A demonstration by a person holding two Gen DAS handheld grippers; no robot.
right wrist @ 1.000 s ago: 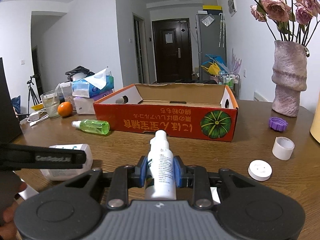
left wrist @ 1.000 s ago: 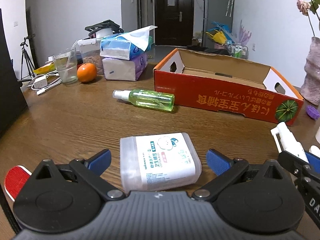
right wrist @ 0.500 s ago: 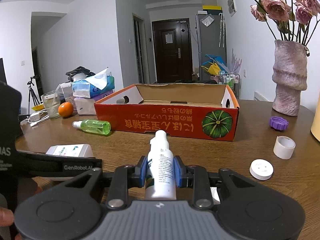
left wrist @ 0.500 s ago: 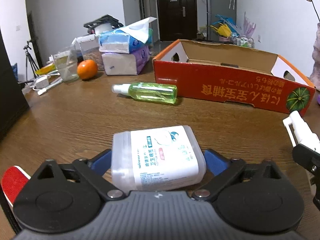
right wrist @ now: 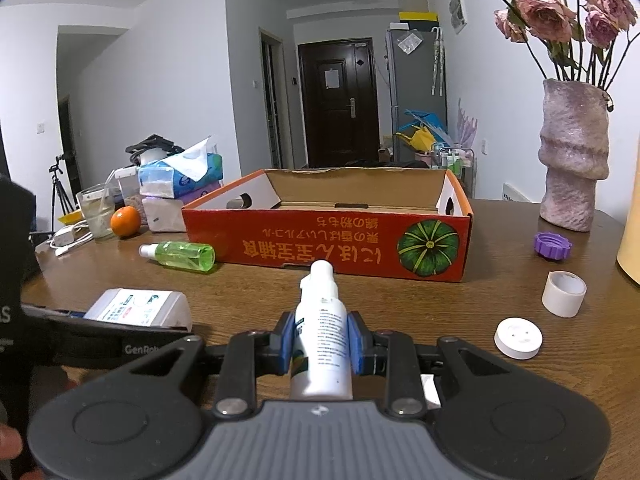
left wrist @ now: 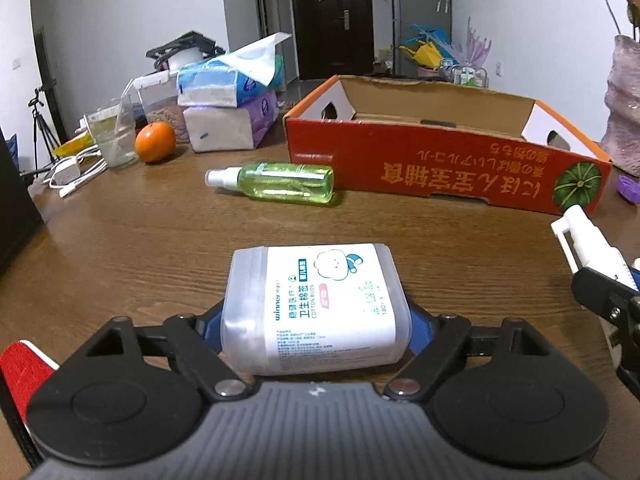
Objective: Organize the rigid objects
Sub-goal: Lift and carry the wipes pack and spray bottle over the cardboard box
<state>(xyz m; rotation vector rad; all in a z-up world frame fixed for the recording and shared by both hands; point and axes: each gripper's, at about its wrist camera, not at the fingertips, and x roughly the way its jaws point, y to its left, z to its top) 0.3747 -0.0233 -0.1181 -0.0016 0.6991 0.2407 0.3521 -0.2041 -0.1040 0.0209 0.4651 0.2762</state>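
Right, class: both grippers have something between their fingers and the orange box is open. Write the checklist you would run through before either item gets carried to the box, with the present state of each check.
1. Right gripper shut on the white spray bottle: ok, both blue pads press its sides.
2. Left gripper firm on the cotton bud box: ok; its jaws have just been closing and the pads meet both ends.
3. Cotton bud box lifted off the table: cannot tell.
4. Orange cardboard box open on top: ok.
5. Room on the box floor: cannot tell, the near wall hides most of it.
6. Green spray bottle out of the way: not ok, it lies against the box's near wall.
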